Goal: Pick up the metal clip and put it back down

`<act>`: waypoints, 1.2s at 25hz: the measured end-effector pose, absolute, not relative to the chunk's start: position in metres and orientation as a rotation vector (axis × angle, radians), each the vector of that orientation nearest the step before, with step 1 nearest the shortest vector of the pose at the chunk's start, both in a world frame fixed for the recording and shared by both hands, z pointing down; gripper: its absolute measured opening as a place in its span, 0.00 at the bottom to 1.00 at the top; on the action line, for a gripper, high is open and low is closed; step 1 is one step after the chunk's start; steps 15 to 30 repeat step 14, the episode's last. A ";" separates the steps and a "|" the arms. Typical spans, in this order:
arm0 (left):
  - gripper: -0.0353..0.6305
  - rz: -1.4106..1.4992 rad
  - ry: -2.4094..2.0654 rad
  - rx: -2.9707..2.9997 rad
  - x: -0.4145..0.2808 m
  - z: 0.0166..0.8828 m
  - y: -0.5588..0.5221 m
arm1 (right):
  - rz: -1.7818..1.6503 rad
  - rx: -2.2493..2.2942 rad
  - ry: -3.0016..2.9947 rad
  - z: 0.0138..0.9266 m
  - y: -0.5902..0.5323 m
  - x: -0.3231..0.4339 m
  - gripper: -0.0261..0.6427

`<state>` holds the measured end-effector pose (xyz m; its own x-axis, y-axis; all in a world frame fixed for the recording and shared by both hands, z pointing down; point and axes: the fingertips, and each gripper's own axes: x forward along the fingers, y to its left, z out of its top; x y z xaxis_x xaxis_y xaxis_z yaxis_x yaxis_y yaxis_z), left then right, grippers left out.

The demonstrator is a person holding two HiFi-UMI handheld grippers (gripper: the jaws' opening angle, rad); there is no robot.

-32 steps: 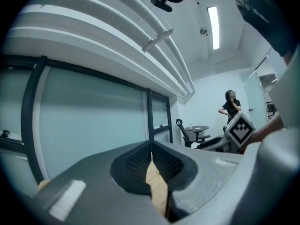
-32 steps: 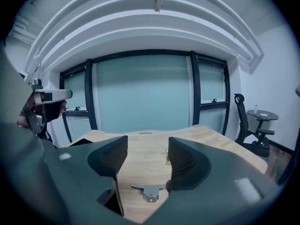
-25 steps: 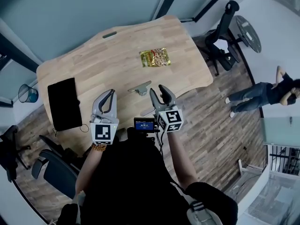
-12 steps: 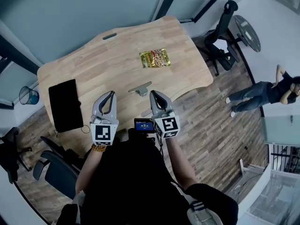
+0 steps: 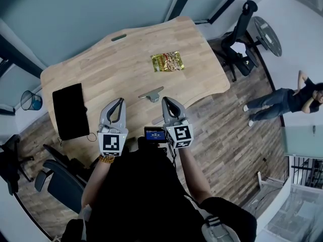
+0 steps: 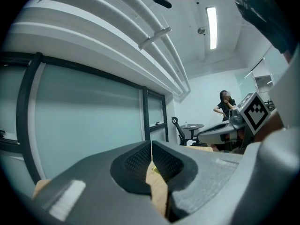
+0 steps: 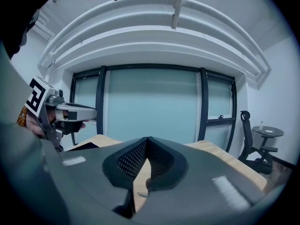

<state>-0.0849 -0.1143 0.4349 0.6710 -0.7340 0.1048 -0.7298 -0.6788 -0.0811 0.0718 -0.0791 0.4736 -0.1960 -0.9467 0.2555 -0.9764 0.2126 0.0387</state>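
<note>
The metal clip [image 5: 151, 95] lies flat on the wooden table [image 5: 111, 64], a little beyond and between both grippers' tips. My right gripper [image 5: 165, 101] hovers just short of it, to its right, with its jaws shut on nothing; in the right gripper view the pads [image 7: 147, 142] meet at the tip. My left gripper [image 5: 119, 101] stays over the table's near edge, left of the clip, also shut and empty, its tips closed together in the left gripper view [image 6: 151, 146].
A yellow snack packet [image 5: 167, 62] lies farther back on the table and a black pad [image 5: 70, 110] at its left end. Office chairs [image 5: 241, 32] and a small round table [image 5: 266, 34] stand at the right, a blue bin [image 5: 30, 101] at the left. A person [image 5: 287, 100] stands far right.
The right gripper's jaws, open a second ago, have closed with nothing between them, and it has shifted slightly left. The left gripper and the clip have not moved.
</note>
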 end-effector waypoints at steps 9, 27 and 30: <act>0.06 -0.232 1.278 -2.839 -0.086 0.443 -0.107 | 0.214 1.783 -2.262 0.485 -0.074 0.070 0.07; 0.06 -0.240 1.280 -2.835 -0.083 0.446 -0.102 | 0.204 1.756 -2.276 0.490 -0.071 0.072 0.07; 0.06 -0.240 1.280 -2.835 -0.083 0.446 -0.102 | 0.204 1.756 -2.276 0.490 -0.071 0.072 0.07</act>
